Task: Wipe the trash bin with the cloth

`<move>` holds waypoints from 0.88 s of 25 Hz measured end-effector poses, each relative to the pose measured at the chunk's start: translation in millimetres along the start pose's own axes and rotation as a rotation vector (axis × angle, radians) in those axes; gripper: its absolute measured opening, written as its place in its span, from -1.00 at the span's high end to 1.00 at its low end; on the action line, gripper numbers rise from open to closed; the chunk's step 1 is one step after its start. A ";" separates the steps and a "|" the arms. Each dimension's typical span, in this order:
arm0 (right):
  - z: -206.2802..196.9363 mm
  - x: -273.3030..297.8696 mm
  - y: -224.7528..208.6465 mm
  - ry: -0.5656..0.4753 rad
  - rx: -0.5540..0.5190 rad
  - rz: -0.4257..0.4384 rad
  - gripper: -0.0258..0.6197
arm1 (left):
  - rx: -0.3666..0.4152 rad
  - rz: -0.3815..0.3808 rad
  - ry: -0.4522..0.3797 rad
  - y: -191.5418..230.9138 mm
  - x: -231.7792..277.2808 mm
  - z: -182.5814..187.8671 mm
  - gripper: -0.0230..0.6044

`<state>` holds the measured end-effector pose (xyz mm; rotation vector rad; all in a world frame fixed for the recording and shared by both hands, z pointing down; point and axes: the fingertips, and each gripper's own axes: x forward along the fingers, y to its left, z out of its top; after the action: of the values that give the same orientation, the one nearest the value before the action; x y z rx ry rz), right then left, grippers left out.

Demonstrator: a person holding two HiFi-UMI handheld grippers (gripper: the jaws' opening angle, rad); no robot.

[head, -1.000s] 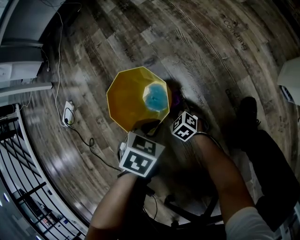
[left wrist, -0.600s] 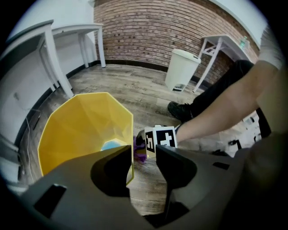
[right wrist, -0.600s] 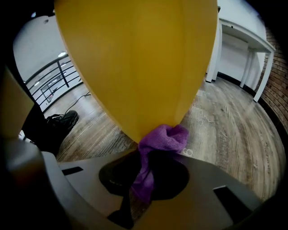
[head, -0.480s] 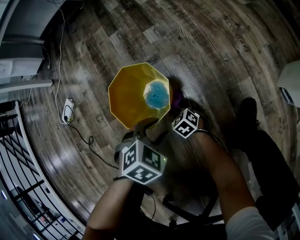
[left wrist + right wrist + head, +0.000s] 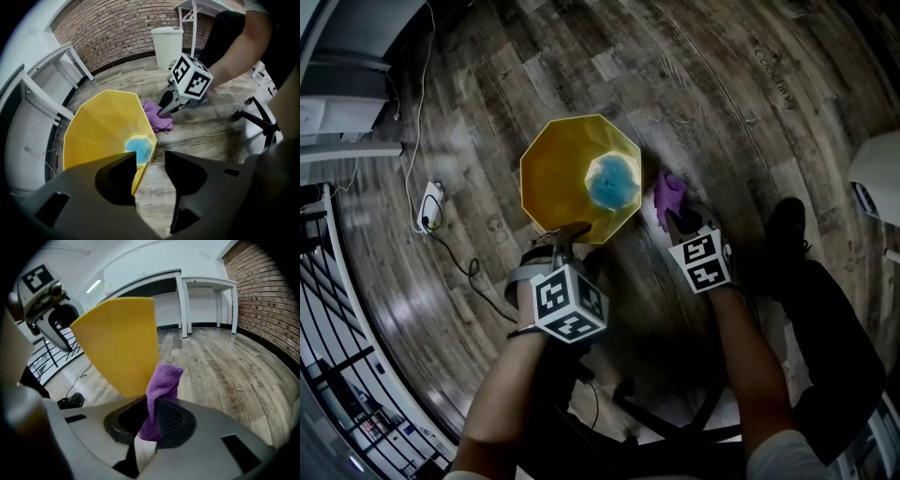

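The yellow faceted trash bin stands on the wood floor and shows a blue bottom inside. My left gripper points down at the bin's near rim. Its jaws have just been opening and now stand wide. In the left gripper view the bin has its rim edge between them, close to the left jaw, and no pad presses on it. My right gripper is to the right of the bin, shut on the purple cloth. The cloth sticks up from its jaws in front of the bin wall.
A power strip with cables lies on the floor left of the bin. A black chair base is below my arms. A shoe is at the right. A white bin stands by the brick wall. White desks stand behind.
The left gripper's jaws have opened off the bin's rim and its marker cube has rolled. The right gripper has moved right and up from the bin's side, bringing the purple cloth into view.
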<state>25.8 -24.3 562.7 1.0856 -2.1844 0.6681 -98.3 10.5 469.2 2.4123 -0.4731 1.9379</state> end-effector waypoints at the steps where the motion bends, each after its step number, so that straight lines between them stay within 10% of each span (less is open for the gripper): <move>1: 3.7 -7.0 1.0 -0.021 0.029 -0.002 0.75 | -0.004 0.007 -0.003 1.6 2.2 1.2 0.32; 12: 64.5 -87.3 44.7 -0.274 0.173 0.143 0.76 | -0.148 -0.069 -0.011 -6.7 2.5 19.5 0.86; 22: 111.6 -102.0 78.9 -0.326 -0.034 0.303 0.76 | -0.197 -0.143 -0.024 -17.6 -0.5 23.1 0.89</move>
<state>-22.4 -2.4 400.6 0.9033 -2.6663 0.6134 -72.2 22.8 466.5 2.2817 -0.4548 1.7200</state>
